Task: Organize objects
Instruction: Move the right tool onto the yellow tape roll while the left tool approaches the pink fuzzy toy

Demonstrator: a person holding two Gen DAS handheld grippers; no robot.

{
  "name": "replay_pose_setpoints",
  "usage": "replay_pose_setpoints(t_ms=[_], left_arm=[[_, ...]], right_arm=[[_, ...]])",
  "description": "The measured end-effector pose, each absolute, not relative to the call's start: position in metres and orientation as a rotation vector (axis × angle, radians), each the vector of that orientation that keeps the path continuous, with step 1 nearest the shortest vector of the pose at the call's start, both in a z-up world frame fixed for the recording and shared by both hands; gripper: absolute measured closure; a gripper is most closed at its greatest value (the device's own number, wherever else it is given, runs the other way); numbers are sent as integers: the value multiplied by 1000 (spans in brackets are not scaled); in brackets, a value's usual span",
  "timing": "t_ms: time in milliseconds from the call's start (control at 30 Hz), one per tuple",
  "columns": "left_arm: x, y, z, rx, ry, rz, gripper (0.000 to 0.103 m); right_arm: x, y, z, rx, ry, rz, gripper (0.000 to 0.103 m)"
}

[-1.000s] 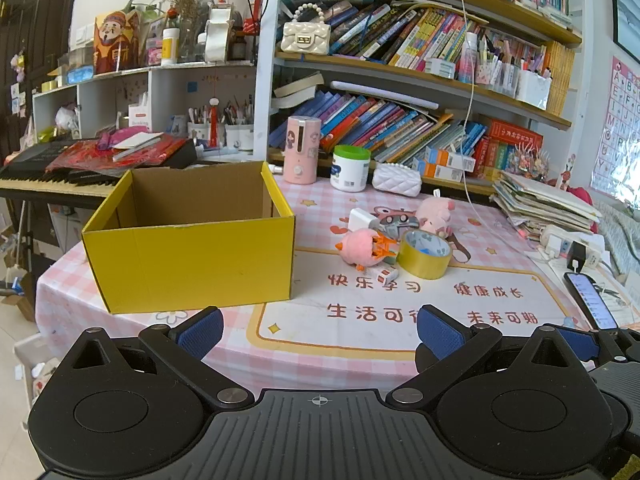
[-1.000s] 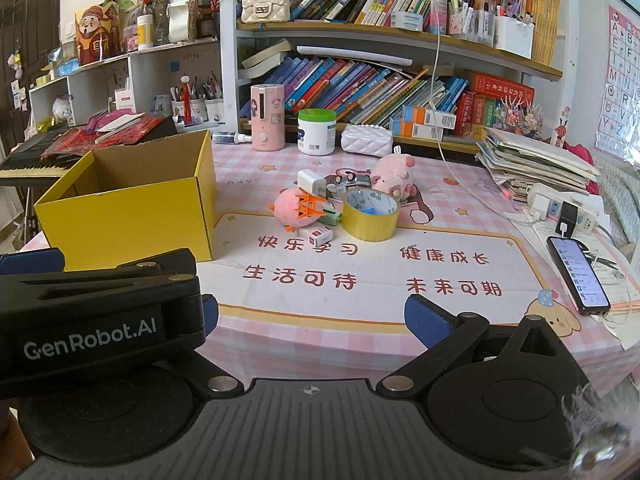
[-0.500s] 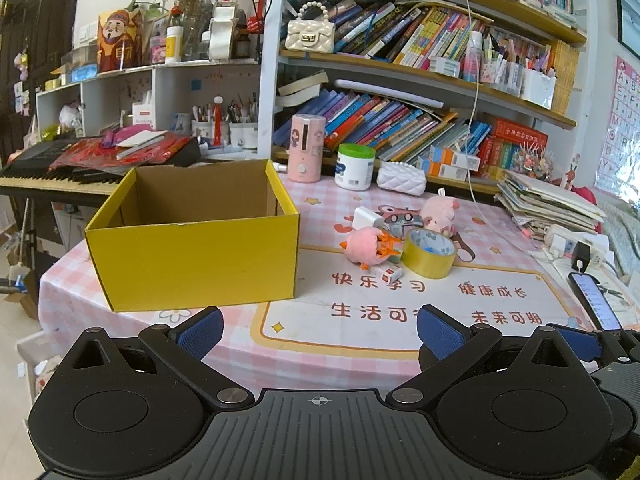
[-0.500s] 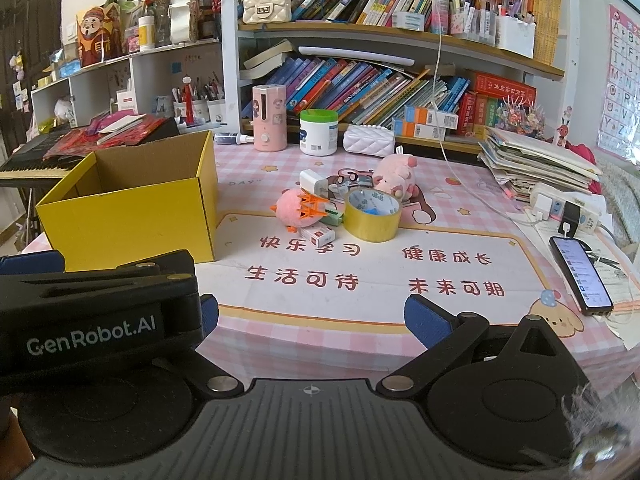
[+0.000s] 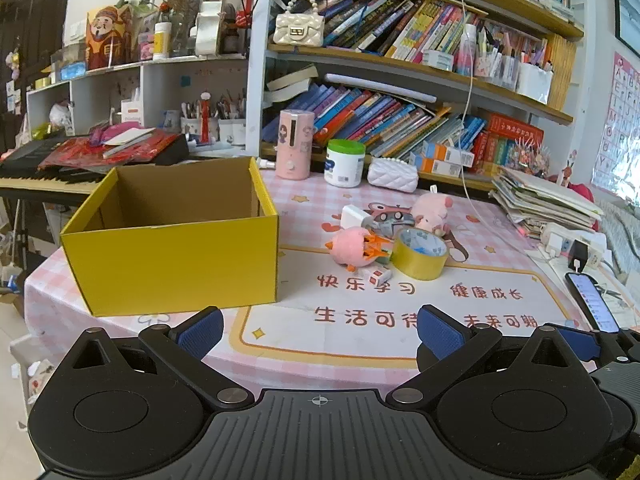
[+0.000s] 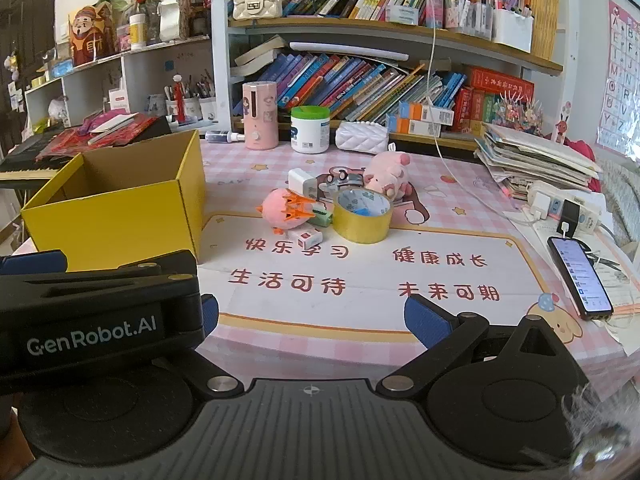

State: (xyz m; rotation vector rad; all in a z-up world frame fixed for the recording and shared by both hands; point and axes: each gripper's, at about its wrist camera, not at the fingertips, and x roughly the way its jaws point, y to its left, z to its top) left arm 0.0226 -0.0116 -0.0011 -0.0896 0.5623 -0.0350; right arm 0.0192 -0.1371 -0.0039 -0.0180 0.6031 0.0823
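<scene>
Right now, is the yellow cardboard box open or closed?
Open. The yellow cardboard box has no lid or flaps over its top, and its brown inner walls show. The floor inside is hidden, so contents: cannot tell.

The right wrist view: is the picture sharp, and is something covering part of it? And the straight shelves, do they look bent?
Right wrist view: sharp at the yellow tape roll; the left gripper covers the lower left corner. Both views: fisheye bends the bookshelf lines.

Bright, even daylight fills both my views, with glare washing out the poster (image 5: 624, 120) at far right. Fisheye bends the bookshelf (image 6: 392, 28) edges; focus is sharp, shadows soft.
</scene>
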Motion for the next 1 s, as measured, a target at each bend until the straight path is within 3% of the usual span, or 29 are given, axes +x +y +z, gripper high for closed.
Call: replay_pose_setpoints(t_ms=[1000], left_arm=[[117, -62, -13, -124, 585, 88, 0]], right_arm=[[135, -197, -15, -65, 654, 206, 2]])
